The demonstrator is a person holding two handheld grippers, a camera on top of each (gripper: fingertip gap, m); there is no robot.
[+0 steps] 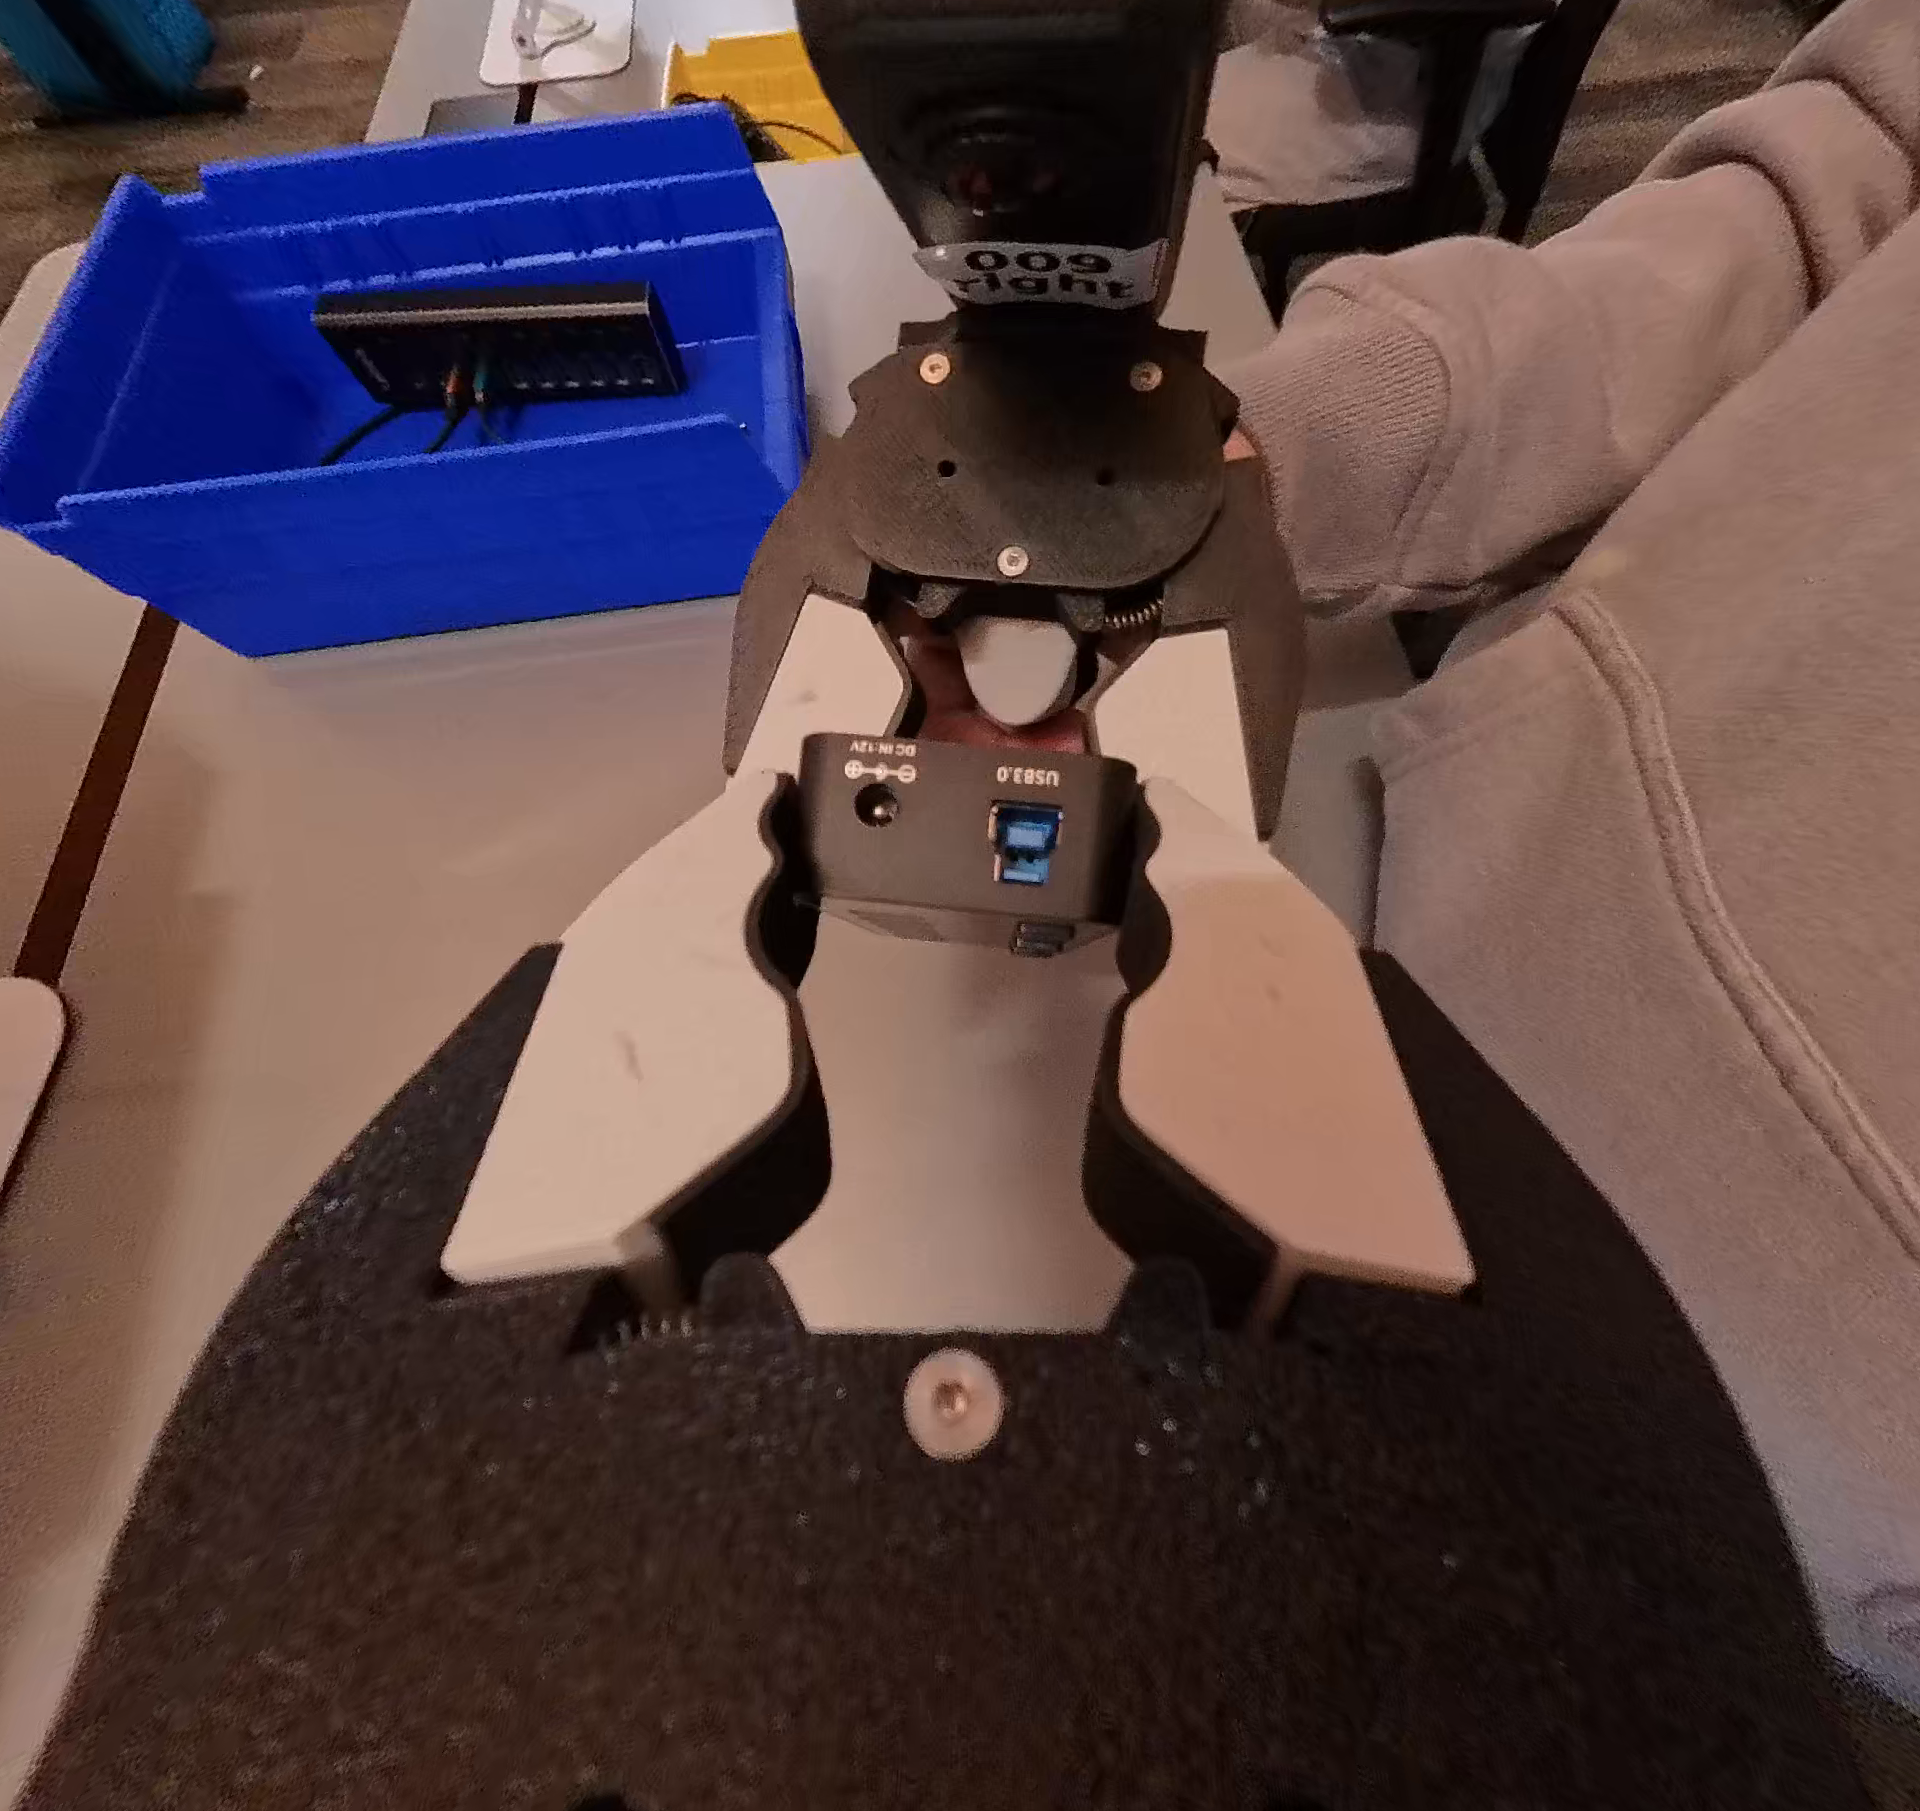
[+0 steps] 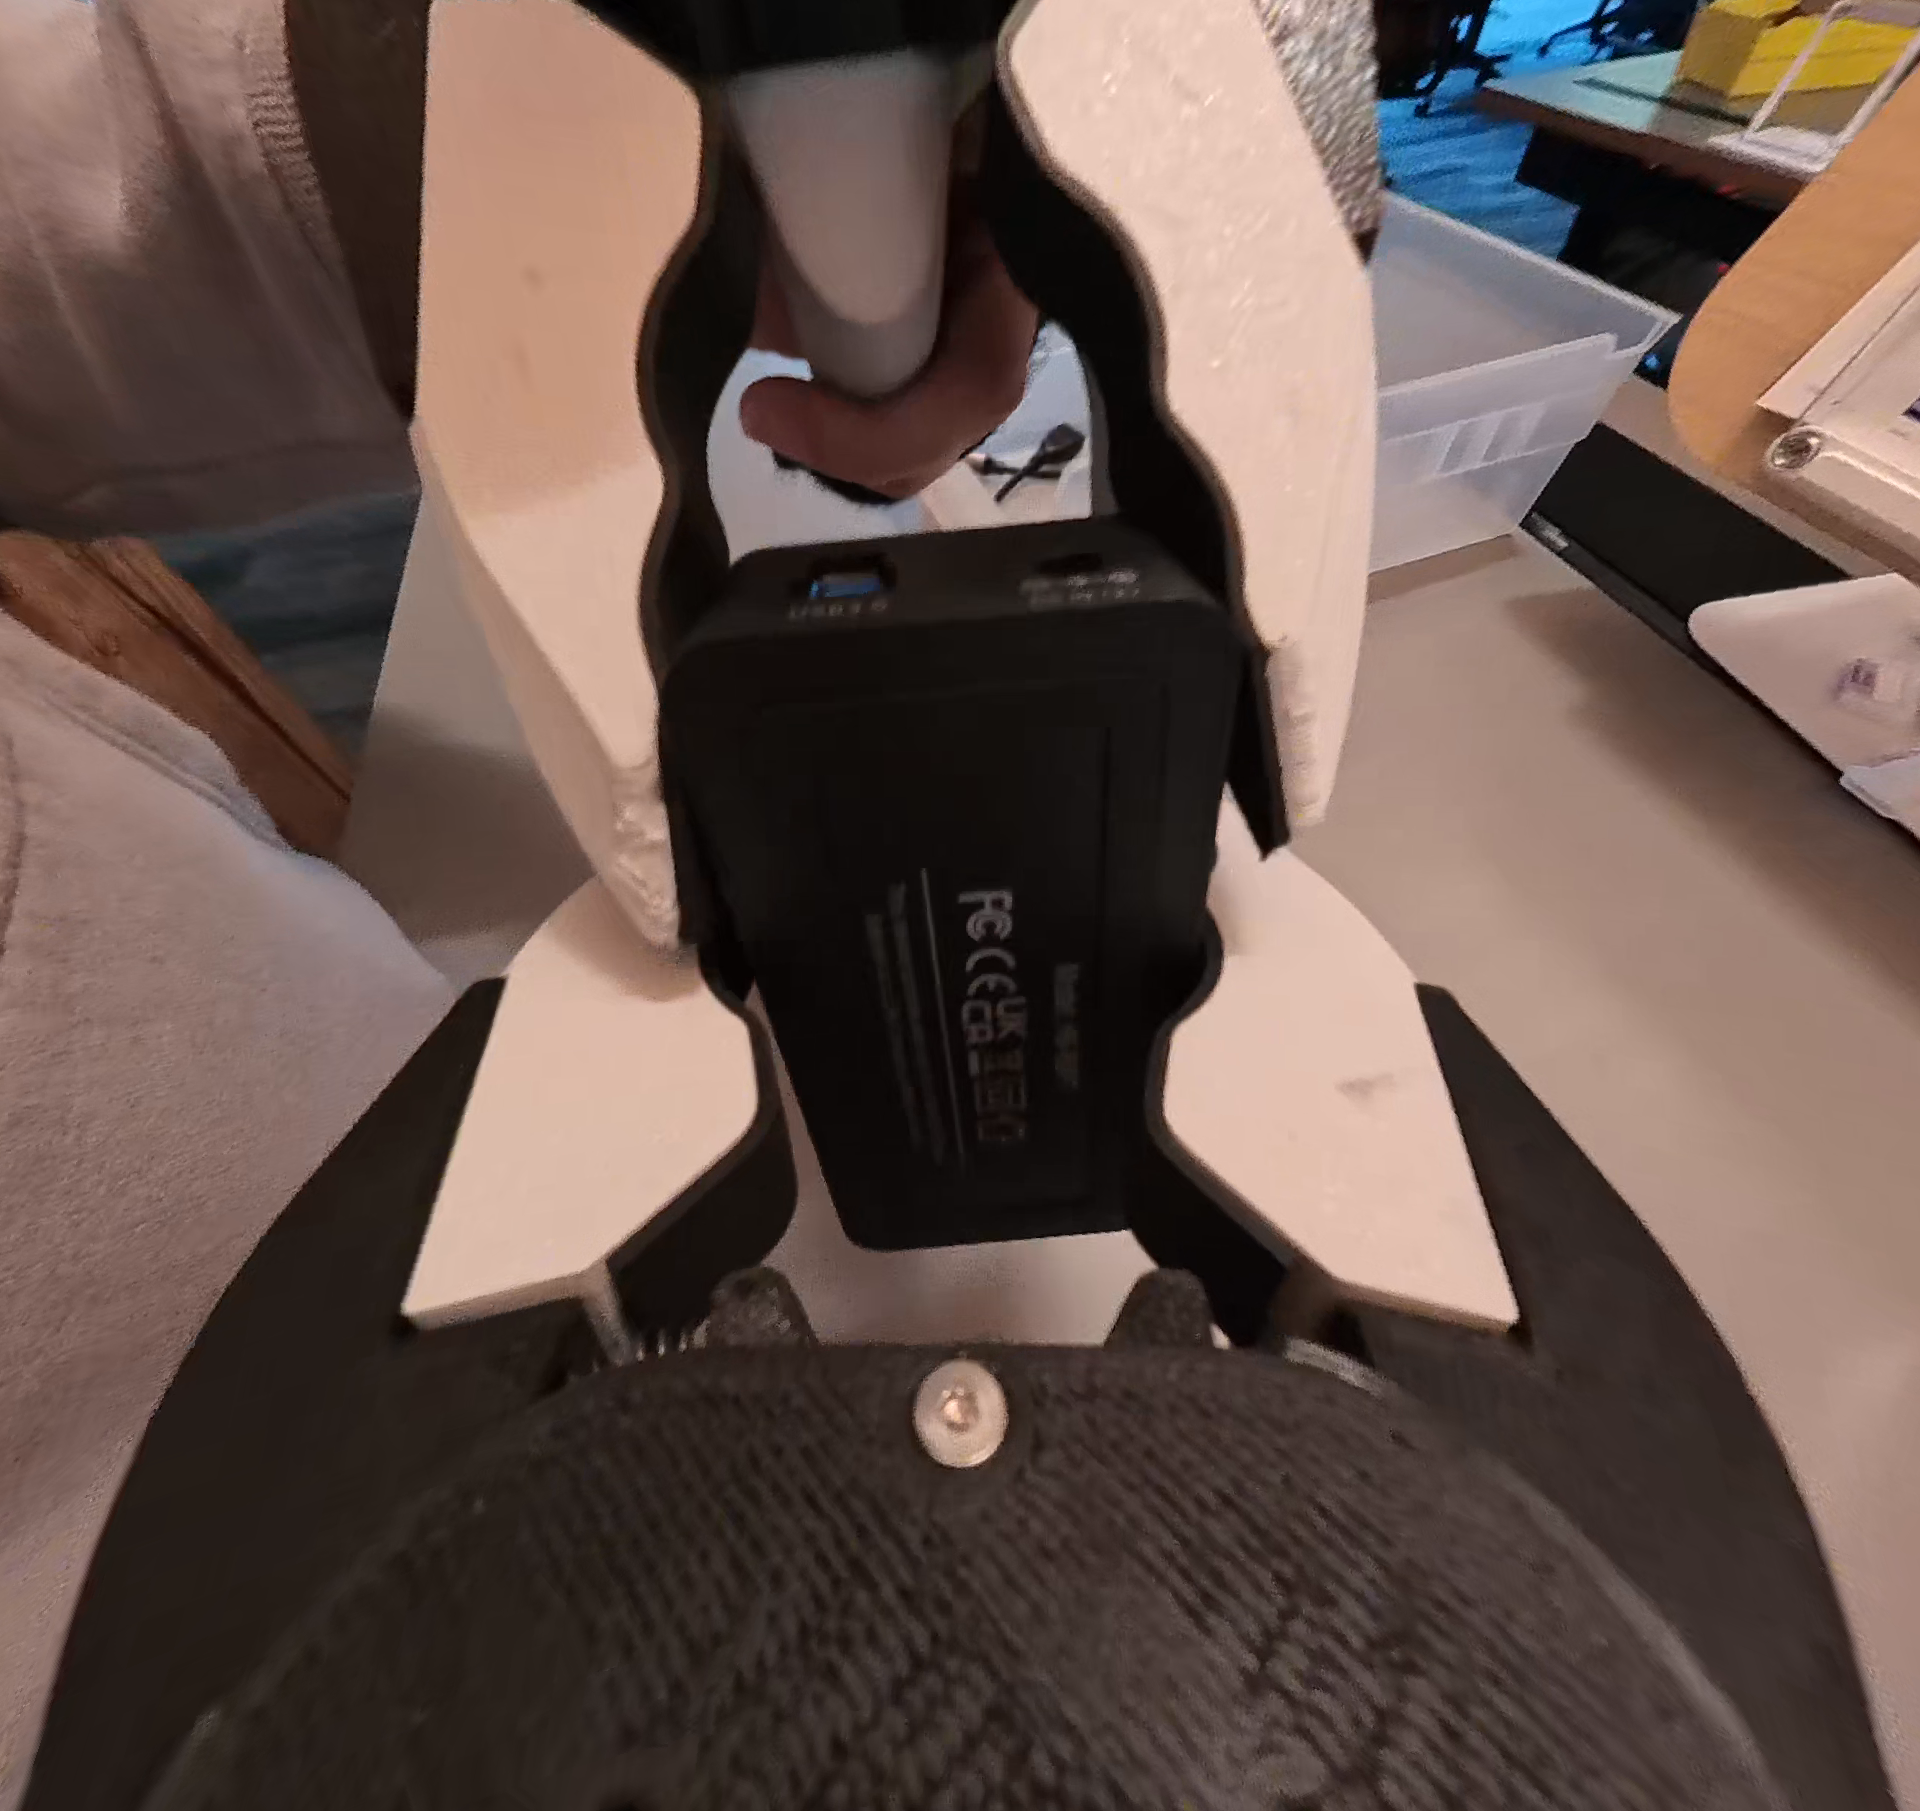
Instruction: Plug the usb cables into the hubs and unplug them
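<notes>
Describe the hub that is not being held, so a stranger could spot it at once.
Find the blue bin on the table, left of the grippers. The black hub lies inside it. Unlike the held hub, it has cables plugged in.

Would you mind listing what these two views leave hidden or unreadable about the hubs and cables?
- Held hub, left wrist view: only its end face shows; the row of ports is out of sight.
- Same hub, right wrist view: underside only, far end blurred.
- Second hub in the blue bin: too small to count free ports.
- Its cables: the bin's front wall hides their far ends.
</notes>
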